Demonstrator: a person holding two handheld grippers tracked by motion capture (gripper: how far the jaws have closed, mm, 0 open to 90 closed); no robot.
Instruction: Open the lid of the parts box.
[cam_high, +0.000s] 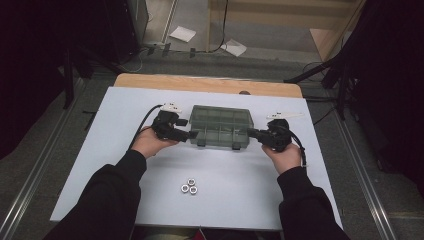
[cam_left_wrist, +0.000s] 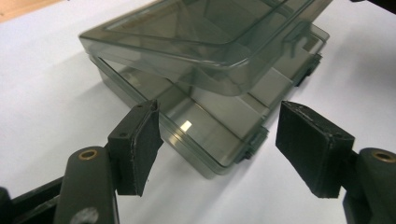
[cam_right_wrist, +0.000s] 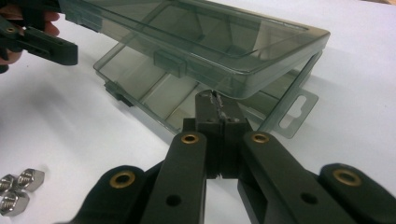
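Lifting lid of smoky plastic organiser box (cam_high: 220, 126) mid-counter (cam_high: 115, 120) | right gripper (cam_right_wrist: 215, 100) closed, wedged under lid's front edge | left gripper (cam_left_wrist: 219, 140) wide, straddling box's corner | box likely light, stiff, slippery; grip the rims | nuts (cam_high: 189, 187) nearer the person than box

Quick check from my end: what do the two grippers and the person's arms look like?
Both the left gripper and right gripper are black, each with a black cable and a pale plate on top. The jaw arms carry brass-coloured rivets, and the pads are flat, dark and worn at the edges. The person wears black long sleeves.
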